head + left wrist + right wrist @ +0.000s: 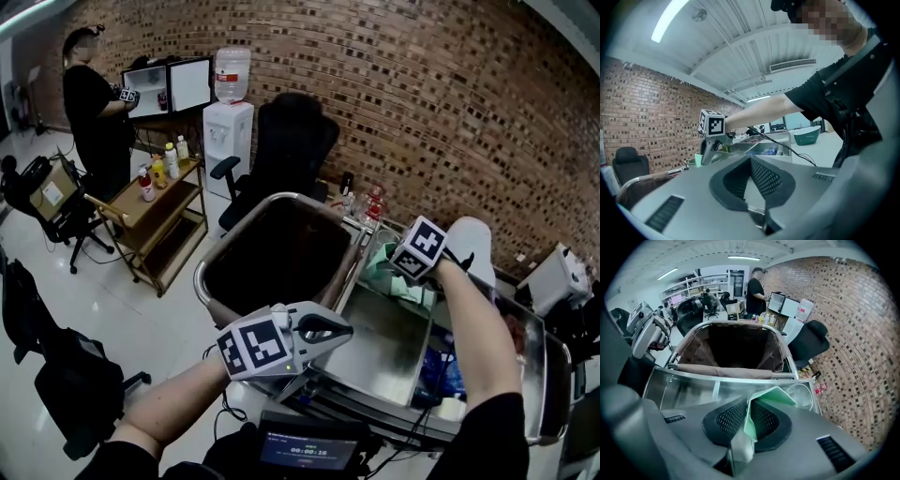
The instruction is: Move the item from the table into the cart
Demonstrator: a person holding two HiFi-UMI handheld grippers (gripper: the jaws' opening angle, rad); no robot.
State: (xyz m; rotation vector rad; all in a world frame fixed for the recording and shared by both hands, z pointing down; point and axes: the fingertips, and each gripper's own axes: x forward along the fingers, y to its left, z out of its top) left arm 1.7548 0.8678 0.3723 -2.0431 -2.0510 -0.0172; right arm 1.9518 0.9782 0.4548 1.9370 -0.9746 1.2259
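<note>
In the head view my right gripper [401,270] points steeply down over a steel tray [384,342], shut on a thin pale green packet [386,279]. The right gripper view shows that packet [771,397] pinched between the dark pads [729,418], its upper corner sticking out past them. Beyond it stands the cart [736,325], a metal-rimmed basket with a dark brown liner, also seen in the head view as the cart [230,234] left of the tray. My left gripper [343,330] hovers low at the tray's near corner, shut and holding nothing. Its own view shows the left gripper [751,160] aimed toward the right gripper [710,149].
Blue packets [442,370] lie at the tray's right end. A black office chair [292,141], a water dispenser [230,108] and a wooden trolley with bottles [161,202] stand behind the cart. A person in black [94,103] stands at the back left. A small screen [305,448] sits below my arms.
</note>
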